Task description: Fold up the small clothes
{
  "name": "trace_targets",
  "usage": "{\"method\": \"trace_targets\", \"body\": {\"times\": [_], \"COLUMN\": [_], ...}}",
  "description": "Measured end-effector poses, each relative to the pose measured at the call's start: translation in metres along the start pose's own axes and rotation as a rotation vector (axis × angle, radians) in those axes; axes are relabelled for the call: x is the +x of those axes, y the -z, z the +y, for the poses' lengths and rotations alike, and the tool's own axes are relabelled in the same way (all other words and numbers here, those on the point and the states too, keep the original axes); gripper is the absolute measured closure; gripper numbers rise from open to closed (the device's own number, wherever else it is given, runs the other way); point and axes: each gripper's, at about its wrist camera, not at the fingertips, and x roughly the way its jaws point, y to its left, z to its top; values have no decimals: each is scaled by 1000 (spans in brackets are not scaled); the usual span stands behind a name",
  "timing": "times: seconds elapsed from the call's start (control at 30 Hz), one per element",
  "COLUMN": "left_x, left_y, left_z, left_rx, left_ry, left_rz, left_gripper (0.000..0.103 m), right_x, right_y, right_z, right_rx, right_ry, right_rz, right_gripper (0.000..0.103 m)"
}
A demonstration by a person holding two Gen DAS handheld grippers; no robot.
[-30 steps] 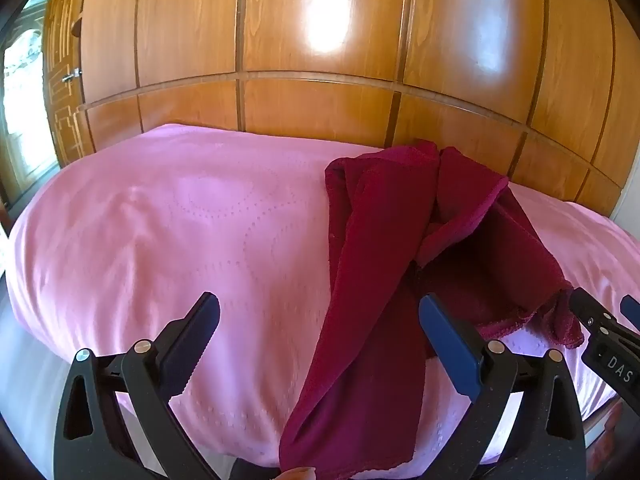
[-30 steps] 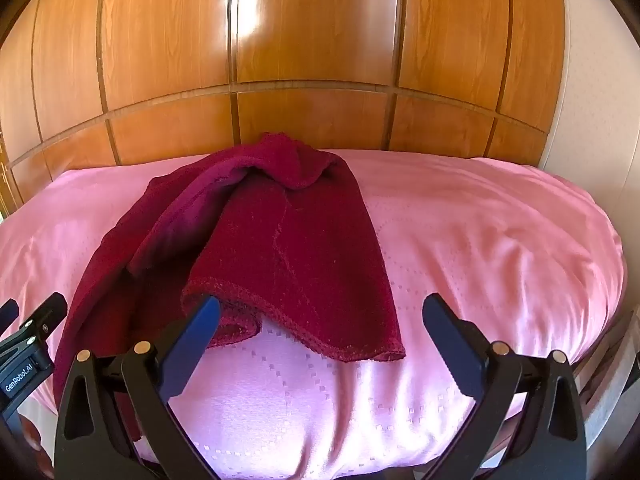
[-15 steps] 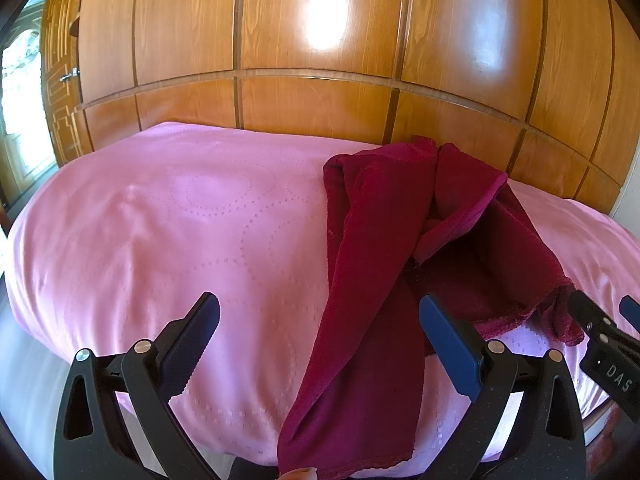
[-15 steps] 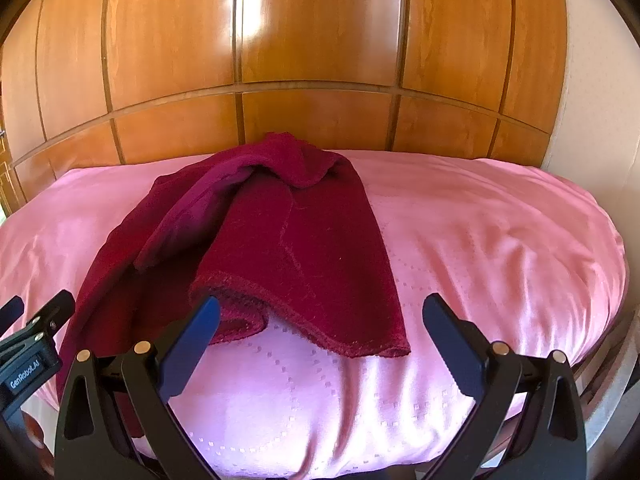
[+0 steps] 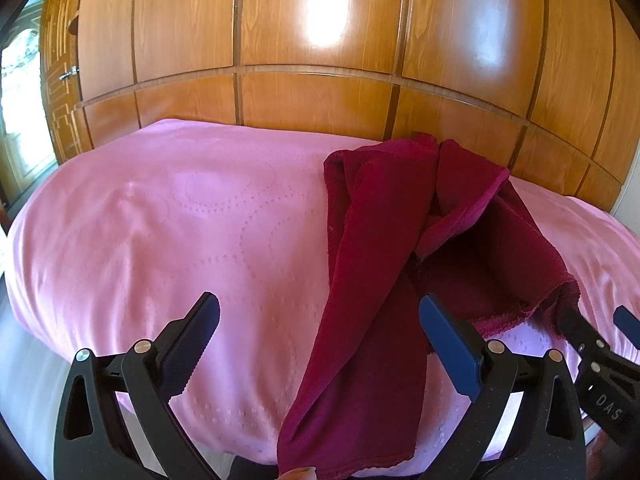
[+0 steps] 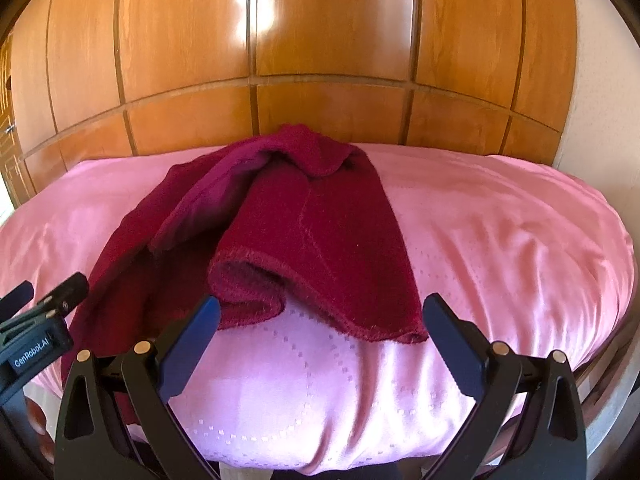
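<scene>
A dark red knitted garment (image 5: 384,248) lies crumpled on a pink bedspread (image 5: 180,232), one long part hanging over the near edge. In the right wrist view the same garment (image 6: 312,240) is bunched with a hem facing me. My left gripper (image 5: 320,332) is open, hovering before the bed's near edge, with the hanging part between its fingers but untouched. My right gripper (image 6: 320,332) is open too, just short of the garment's hem. The right gripper shows at the left view's right edge (image 5: 592,328); the left gripper shows at the right view's left edge (image 6: 44,304).
A glossy wooden wardrobe wall (image 5: 320,40) stands right behind the bed. A bright window or door (image 5: 20,92) is at far left. A pale wall (image 6: 600,100) borders the bed on the right. A fingertip (image 5: 298,473) shows at the bottom edge.
Both grippers have drifted slightly closer to the bed and garment; the garment lies the same. Both stay open.
</scene>
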Motion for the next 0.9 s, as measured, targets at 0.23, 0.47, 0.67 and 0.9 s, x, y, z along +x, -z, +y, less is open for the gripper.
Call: {"method": "trace_targets", "body": {"times": [0.23, 0.47, 0.67, 0.9], "left_x": [1, 1, 1, 7], "left_y": [2, 1, 1, 2], "left_z": [1, 4, 3, 13], "left_rx": [1, -4, 1, -16], "left_ry": [2, 2, -1, 29], "left_rz": [7, 9, 9, 47], "left_gripper": [4, 4, 4, 4], "right_x": [-4, -10, -17, -4], "right_y": [5, 10, 17, 23], "right_z": [2, 0, -2, -7], "right_rx": [-6, 7, -20, -46], "right_ry": [-14, -36, -95, -149], "right_rz": [-1, 0, 2, 74], "right_gripper": [2, 2, 2, 2]}}
